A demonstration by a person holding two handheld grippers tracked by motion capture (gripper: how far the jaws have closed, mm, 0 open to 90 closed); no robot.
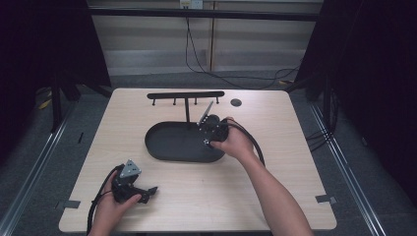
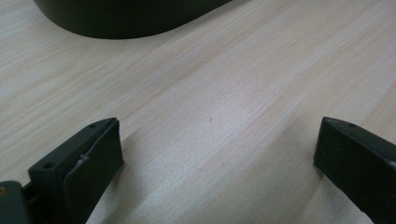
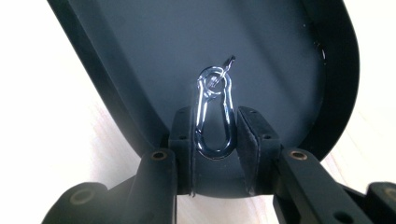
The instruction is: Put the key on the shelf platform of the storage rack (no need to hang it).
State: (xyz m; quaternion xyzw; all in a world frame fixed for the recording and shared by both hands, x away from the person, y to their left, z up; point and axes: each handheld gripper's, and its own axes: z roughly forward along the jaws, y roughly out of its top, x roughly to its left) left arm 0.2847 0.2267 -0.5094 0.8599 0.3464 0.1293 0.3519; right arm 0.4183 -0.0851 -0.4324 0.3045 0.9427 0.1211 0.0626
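In the high view, the right gripper (image 1: pixel 209 129) hangs over the right end of the black oval tray (image 1: pixel 169 147), while the left gripper (image 1: pixel 147 192) rests low on the wooden surface (image 1: pixel 275 147) near the front. The left gripper view has its jaws spread wide over bare wood. In the right gripper view the jaws pinch a shiny metal carabiner (image 3: pixel 213 112) by its sides above the tray floor, seemingly just clear of it.

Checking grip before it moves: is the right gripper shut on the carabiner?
Shut: the right gripper clamps the carabiner between both pads.
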